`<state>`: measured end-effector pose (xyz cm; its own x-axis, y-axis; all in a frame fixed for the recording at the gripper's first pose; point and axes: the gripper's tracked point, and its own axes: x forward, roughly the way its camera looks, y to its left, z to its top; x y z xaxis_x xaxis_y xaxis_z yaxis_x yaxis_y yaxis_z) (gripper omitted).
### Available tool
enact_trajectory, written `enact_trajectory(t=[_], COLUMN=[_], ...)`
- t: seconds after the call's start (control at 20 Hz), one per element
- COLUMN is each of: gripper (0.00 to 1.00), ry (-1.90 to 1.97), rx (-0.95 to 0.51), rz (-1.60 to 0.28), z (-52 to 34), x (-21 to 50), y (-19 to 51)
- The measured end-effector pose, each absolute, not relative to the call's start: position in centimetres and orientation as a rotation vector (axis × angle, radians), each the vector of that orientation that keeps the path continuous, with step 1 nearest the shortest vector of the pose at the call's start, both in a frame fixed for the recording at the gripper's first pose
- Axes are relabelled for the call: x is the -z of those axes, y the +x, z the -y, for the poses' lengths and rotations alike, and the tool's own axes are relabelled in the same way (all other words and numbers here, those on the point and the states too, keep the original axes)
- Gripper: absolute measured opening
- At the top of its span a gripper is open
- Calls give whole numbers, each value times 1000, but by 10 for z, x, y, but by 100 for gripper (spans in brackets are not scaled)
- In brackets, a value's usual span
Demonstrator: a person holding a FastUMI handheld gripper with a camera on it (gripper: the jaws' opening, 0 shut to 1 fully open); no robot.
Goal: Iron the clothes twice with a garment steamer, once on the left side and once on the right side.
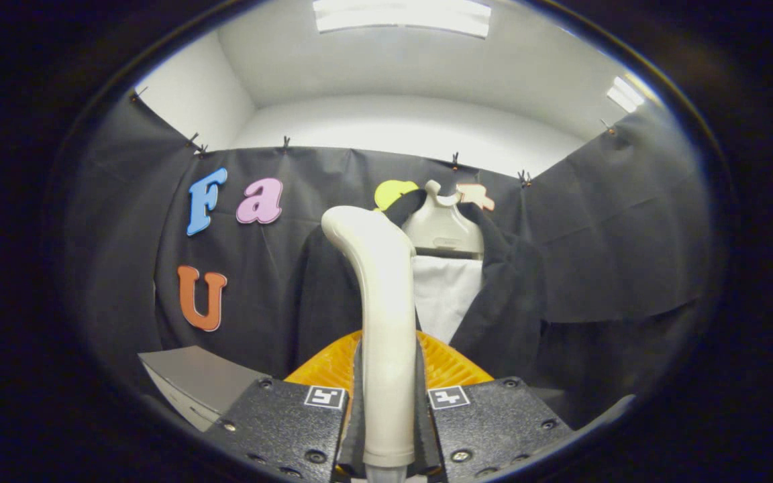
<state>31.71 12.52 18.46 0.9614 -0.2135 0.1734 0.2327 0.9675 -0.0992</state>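
Observation:
My gripper is shut on the white handle of the garment steamer, which stands upright between the fingers and curves to the left at its top. Beyond it hangs a dark jacket over a white shirt on a pale hanger against the booth wall. The steamer's handle covers part of the jacket's left front. The steamer's head is hidden from this view.
An orange ribbed part sits just behind the fingers at the handle's base. A grey flat board lies low to the left of the fingers. Black cloth walls surround the garment on the left and right.

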Motion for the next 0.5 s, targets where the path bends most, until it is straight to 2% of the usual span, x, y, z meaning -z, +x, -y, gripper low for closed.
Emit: enact_trajectory(t=[0.15, 0.5], gripper=[32, 32], ry=[-72, -95], rx=[172, 192], rz=[126, 65], z=[-125, -108], x=[-166, -122], y=[319, 313])
